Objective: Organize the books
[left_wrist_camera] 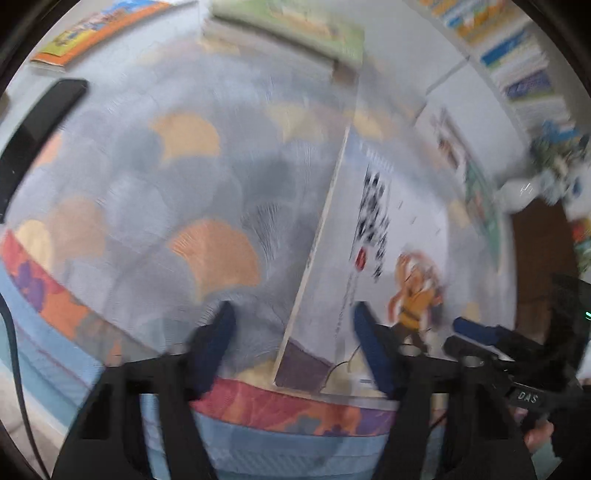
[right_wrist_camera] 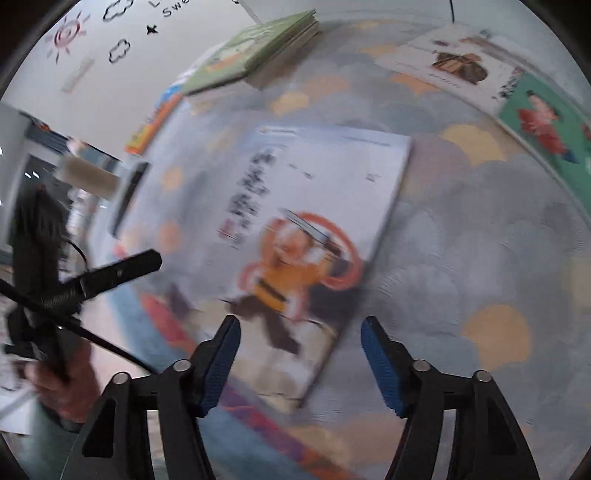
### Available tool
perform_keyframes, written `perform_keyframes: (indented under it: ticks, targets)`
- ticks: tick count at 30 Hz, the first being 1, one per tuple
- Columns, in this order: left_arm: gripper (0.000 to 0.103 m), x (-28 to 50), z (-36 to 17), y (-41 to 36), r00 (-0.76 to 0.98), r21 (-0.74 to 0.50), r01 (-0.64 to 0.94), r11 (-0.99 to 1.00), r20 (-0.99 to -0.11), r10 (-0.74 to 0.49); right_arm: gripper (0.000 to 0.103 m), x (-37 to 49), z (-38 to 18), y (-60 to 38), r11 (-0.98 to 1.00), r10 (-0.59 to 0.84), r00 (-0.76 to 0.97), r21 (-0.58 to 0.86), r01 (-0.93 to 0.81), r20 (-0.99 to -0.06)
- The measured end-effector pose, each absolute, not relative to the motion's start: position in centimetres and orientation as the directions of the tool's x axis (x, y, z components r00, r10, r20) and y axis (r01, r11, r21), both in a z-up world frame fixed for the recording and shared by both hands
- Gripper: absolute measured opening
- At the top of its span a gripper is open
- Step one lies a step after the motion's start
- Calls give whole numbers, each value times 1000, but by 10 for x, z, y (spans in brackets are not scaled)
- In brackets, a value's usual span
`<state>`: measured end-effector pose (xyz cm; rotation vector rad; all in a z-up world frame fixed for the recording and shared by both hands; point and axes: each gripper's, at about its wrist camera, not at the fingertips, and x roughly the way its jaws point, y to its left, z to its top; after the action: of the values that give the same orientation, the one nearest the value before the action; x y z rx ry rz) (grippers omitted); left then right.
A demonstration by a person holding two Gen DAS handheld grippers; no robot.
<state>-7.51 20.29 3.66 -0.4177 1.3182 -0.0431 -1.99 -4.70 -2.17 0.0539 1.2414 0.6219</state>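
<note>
A white picture book with an orange-clad figure on its cover (right_wrist_camera: pixel 295 236) lies flat on the patterned rug, just ahead of my right gripper (right_wrist_camera: pixel 299 325), which is open and empty above its near edge. In the left wrist view the same book (left_wrist_camera: pixel 388 236) lies to the right of centre, its near corner between the fingers of my left gripper (left_wrist_camera: pixel 293 314), which is open and empty. The right gripper (left_wrist_camera: pixel 491 336) shows at the right edge there. A green book stack (right_wrist_camera: pixel 258 48) lies at the rug's far side. Both views are blurred.
An orange book (left_wrist_camera: pixel 99 29) and the green stack (left_wrist_camera: pixel 295 26) lie at the rug's far edge. Two more books (right_wrist_camera: pixel 454 62) (right_wrist_camera: pixel 546 122) lie at the right. A bookshelf (left_wrist_camera: pixel 517 62) stands at the far right. A black flat object (left_wrist_camera: pixel 40 122) lies on the left.
</note>
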Motion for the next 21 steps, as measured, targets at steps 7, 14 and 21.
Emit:
perform_keyframes:
  ticks: [7,14,21]
  targets:
    - [46,-83,37,191,244,-493,-151,857,-858,-451,40,-41,-38,-60,834,457,186,347,-429,-870]
    - [49,-106,39,217,396,-798,-224,559,-599,-696,43,-25,-51,-93,777,602,118,545,-316,-790]
    - [21,-96,25,152,288,-590,-172,789,-796,-533,43,-11,-62,-114,703,703,66,678,-217,-708]
